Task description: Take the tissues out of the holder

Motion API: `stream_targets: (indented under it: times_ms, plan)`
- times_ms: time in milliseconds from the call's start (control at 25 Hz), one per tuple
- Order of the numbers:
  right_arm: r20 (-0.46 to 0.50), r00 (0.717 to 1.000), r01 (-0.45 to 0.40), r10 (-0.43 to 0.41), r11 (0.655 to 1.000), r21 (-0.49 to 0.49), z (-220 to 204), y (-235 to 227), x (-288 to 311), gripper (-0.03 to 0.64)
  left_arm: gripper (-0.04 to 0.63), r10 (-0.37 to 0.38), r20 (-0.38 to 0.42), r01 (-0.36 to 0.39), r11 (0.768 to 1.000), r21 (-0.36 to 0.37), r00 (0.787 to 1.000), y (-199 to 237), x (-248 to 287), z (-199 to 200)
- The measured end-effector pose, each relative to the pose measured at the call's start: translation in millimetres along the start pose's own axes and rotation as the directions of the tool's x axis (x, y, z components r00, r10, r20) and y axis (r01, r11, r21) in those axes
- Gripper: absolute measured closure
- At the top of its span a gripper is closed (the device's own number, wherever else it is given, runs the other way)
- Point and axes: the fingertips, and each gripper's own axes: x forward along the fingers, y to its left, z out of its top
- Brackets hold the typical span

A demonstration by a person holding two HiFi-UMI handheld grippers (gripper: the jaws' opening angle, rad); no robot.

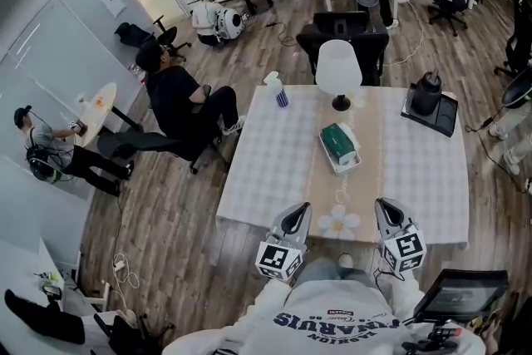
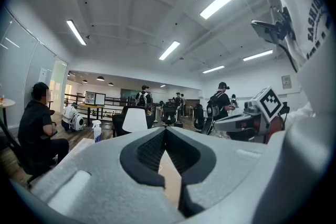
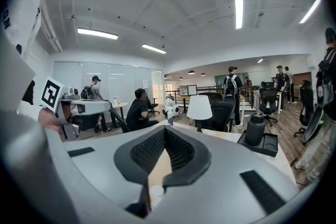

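The tissue holder (image 1: 338,147) is a green box with white tissue showing at its top. It lies on the beige runner in the middle of the table (image 1: 266,170), and the jaws hide it in both gripper views. My left gripper (image 1: 299,209) and right gripper (image 1: 383,204) hover side by side over the table's near edge, well short of the holder. The left gripper (image 2: 165,130) is shut with nothing between its pads. The right gripper (image 3: 165,128) is shut and empty too.
A white lamp (image 1: 338,71) stands just behind the holder. A spray bottle (image 1: 277,89) is at the far left corner, and a black bottle on a tray (image 1: 428,96) is at the far right. A seated person (image 1: 179,108) is left of the table, with office chairs beyond.
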Motion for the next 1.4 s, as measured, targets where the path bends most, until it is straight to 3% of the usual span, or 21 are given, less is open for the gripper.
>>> stream_targets:
  times_ms: [480,840,1400]
  plan:
    - [-0.015,0.999,0.034,-0.034,0.999,0.002,6,-10,6,0.607,0.591,-0.006,-0.052,0.004,0.999,-0.053,0.999,16,19,-26]
    - [-0.012,0.999,0.039,-0.039,0.999,0.0,19,-3,16,0.607,0.591,-0.036,-0.057,0.032,0.998,-0.062,0.998,26,19,-19]
    - [-0.017,0.997,0.079,-0.079,0.997,-0.011,19,-3,28,0.607,0.591,-0.042,-0.011,0.041,0.998,-0.051,0.999,47,12,-9]
